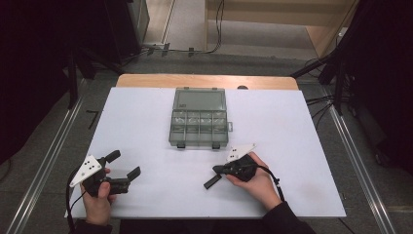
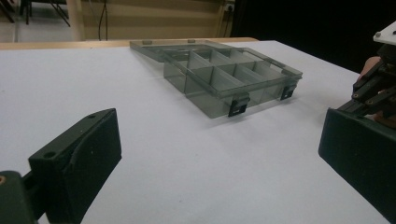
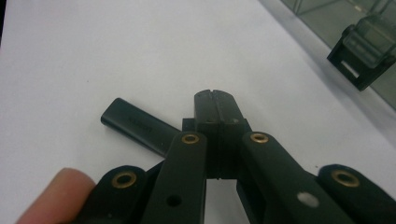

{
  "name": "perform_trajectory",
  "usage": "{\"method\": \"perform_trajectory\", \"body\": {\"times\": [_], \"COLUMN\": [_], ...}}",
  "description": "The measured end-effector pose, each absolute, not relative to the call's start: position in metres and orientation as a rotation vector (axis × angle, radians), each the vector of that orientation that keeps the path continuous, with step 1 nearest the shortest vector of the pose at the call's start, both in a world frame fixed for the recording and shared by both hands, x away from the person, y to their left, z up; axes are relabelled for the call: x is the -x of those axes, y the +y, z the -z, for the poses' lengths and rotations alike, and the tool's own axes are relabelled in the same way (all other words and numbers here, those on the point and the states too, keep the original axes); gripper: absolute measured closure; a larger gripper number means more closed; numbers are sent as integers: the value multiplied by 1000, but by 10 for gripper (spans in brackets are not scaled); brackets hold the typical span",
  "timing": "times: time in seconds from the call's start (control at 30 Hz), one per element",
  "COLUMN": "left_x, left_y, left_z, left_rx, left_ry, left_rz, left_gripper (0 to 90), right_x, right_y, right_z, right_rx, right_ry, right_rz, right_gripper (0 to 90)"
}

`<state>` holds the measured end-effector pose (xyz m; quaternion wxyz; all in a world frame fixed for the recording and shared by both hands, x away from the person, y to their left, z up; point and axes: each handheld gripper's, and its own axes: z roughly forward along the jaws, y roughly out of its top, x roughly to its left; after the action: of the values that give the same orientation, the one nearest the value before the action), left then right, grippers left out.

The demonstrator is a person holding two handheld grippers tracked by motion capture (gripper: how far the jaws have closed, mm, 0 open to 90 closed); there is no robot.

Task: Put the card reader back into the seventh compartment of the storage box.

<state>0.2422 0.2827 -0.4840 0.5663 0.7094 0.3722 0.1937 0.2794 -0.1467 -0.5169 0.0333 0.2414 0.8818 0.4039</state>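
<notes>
A clear grey compartment box [image 1: 199,117] lies at the middle of the white table, with two black latches on its near edge; it also appears in the left gripper view [image 2: 229,74]. My left gripper [image 1: 122,164] rests at the near left with its jaws wide apart and nothing between them [image 2: 219,154]. My right gripper [image 1: 217,169] is at the near right, below the box, its jaws pressed together with nothing between the pads [image 3: 215,95]. A small black bar [image 3: 140,126] lies on the table right beside those jaws [image 1: 212,182]; whether it touches them I cannot tell.
The white table top [image 1: 292,146] ends in a wooden strip [image 1: 146,80] at the far side. Dark stands and cables [image 1: 321,68] are on the floor beyond. A box latch [image 3: 362,51] is at the upper right of the right gripper view.
</notes>
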Motion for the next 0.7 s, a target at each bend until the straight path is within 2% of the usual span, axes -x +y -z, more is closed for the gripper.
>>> {"method": "perform_trajectory", "body": {"times": [0.57,0.63,0.7], "left_x": [-242,-242,-242], "left_y": [284,284,284], "left_z": [483,483,483], "left_rx": [-1663,-1663,-1664], "left_ry": [874,873,872], "left_rz": [-459,-459,-459], "left_gripper": [0,0,0], "right_x": [-261,-259,-257], "right_y": [-153,-154,-154], "right_z": [513,507,501], "right_rx": [-770,-801,-832], "right_ry": [2712,2647,2606], "right_rz": [-1209,-1236,-1269], "right_gripper": [873,736,693]}}
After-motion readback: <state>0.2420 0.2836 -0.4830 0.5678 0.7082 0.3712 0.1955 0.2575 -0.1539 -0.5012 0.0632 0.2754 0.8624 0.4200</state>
